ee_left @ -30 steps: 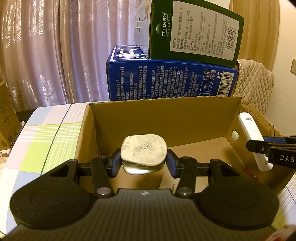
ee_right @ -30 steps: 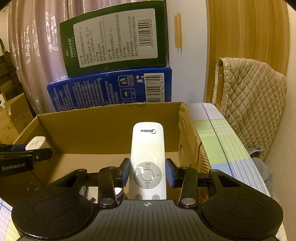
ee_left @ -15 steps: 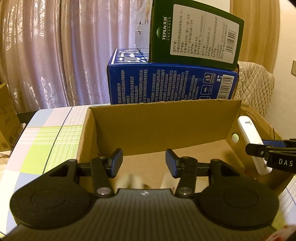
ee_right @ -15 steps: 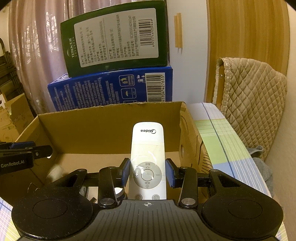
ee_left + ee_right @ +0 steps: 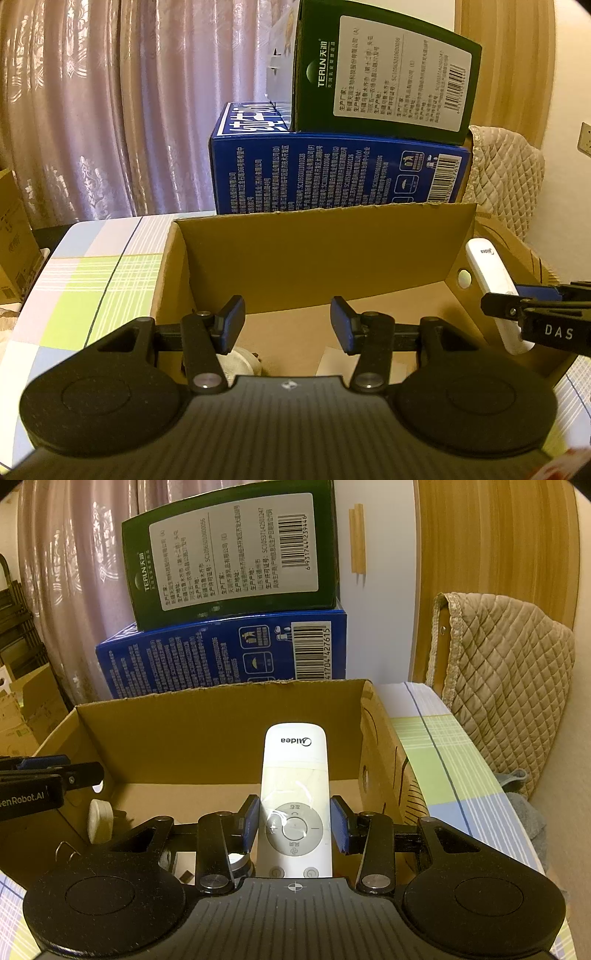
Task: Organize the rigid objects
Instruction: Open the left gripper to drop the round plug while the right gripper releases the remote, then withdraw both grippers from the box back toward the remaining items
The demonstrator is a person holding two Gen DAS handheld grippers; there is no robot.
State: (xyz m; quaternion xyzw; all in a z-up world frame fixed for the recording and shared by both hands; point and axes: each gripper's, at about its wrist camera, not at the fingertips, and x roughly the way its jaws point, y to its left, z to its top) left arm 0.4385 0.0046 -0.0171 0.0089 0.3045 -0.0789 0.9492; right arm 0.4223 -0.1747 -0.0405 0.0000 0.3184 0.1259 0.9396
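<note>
An open cardboard box [image 5: 295,254] stands on the table; it also shows in the right wrist view [image 5: 207,738]. My left gripper [image 5: 287,325] is open and empty above the box's left half. A white plug adapter [image 5: 240,363] lies on the box floor below it, and shows in the right wrist view [image 5: 100,819] leaning near the left wall. My right gripper [image 5: 294,827] is shut on a white Midea remote [image 5: 294,775] and holds it over the box's right half. The remote [image 5: 495,291] and right gripper [image 5: 535,314] show at the right in the left wrist view.
A blue carton [image 5: 332,173] with a green carton [image 5: 384,74] on top stands behind the box. The table has a checked cloth [image 5: 85,280]. A quilted chair back [image 5: 506,679] is at the right. Small items [image 5: 240,864] lie on the box floor. Curtains hang behind.
My left gripper opened and the white plug adapter dropped from it to the box floor. The right gripper with the remote has held still.
</note>
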